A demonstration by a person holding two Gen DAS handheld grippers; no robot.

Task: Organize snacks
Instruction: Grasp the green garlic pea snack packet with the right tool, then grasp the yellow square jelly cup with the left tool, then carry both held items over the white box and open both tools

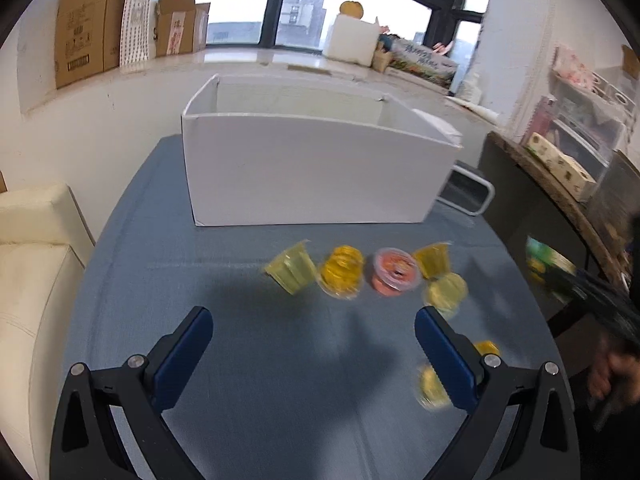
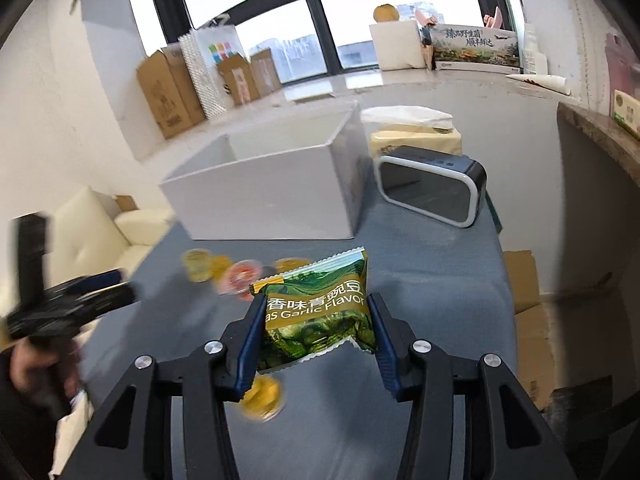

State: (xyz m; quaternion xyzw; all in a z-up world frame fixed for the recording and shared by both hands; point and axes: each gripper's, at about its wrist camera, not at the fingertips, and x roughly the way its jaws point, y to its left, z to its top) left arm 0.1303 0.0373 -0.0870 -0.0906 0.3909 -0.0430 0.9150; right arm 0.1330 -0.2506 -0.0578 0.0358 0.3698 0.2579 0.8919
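Note:
My right gripper (image 2: 316, 322) is shut on a green pea snack packet (image 2: 320, 312) and holds it above the grey-blue table. The packet and right gripper also show blurred at the right edge of the left wrist view (image 1: 548, 264). My left gripper (image 1: 314, 336) is open and empty above the table, short of several jelly cups: a pale yellow one (image 1: 292, 266), an orange-yellow one (image 1: 342, 270), a red one (image 1: 394, 272) and more yellow ones (image 1: 446, 292). An open white box (image 1: 308, 172) stands behind them, also in the right wrist view (image 2: 268, 196).
A black and white speaker (image 2: 434, 190) and a tissue pack (image 2: 416, 136) stand right of the box. A cream sofa (image 1: 32, 280) is left of the table, a dark side table (image 1: 520, 184) to the right. Cardboard boxes (image 1: 86, 28) line the windowsill.

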